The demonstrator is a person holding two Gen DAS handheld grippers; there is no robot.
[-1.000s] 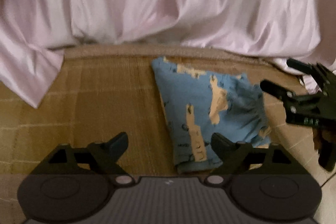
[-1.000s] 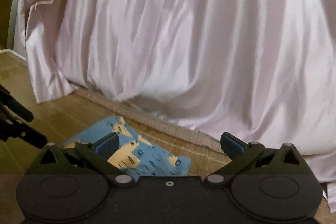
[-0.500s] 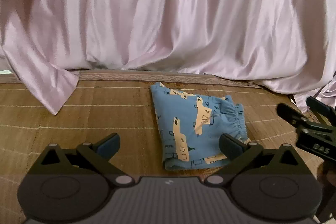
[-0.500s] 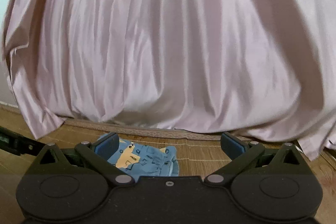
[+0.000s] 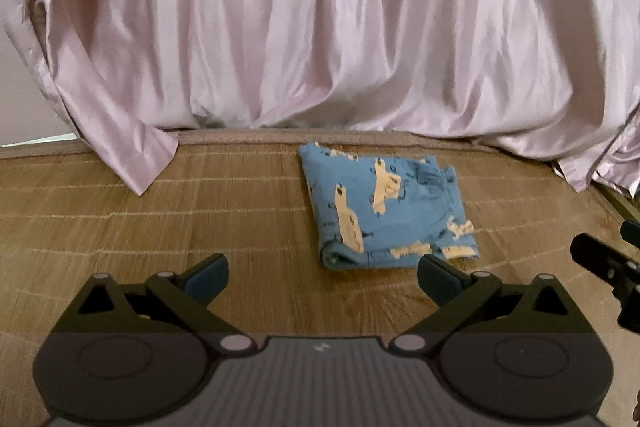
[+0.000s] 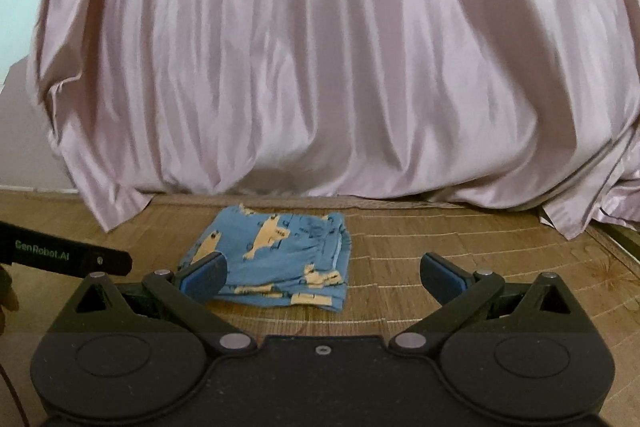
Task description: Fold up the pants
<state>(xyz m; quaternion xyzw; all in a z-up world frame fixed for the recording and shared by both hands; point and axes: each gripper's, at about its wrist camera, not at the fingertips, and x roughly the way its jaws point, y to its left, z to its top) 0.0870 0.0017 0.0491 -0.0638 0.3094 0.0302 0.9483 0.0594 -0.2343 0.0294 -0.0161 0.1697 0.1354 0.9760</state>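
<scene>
- lying folded into a compact rectangle on the woven mat (image 5: pixel 160 227), the blue pants (image 5: pixel 384 207) carry a pale yellow print and rest flat, well clear of both tools.
- left gripper (image 5: pixel 322 277): fingers spread wide apart, nothing between them; the pants lie just ahead of the right-hand fingertip, not touching it.
- right gripper (image 6: pixel 323 277): fingers spread wide apart, holding nothing; in its own view the left-hand fingertip overlaps the near corner of the pants, contact cannot be told.
- each gripper shows at the edge of the other's view, one on either side of the pants.
- pink satin sheet (image 6: pixel 320 67) hangs behind the mat, its hem draping onto the mat's far edge.
- no container appears in either view; the pants sit directly on the mat.
</scene>
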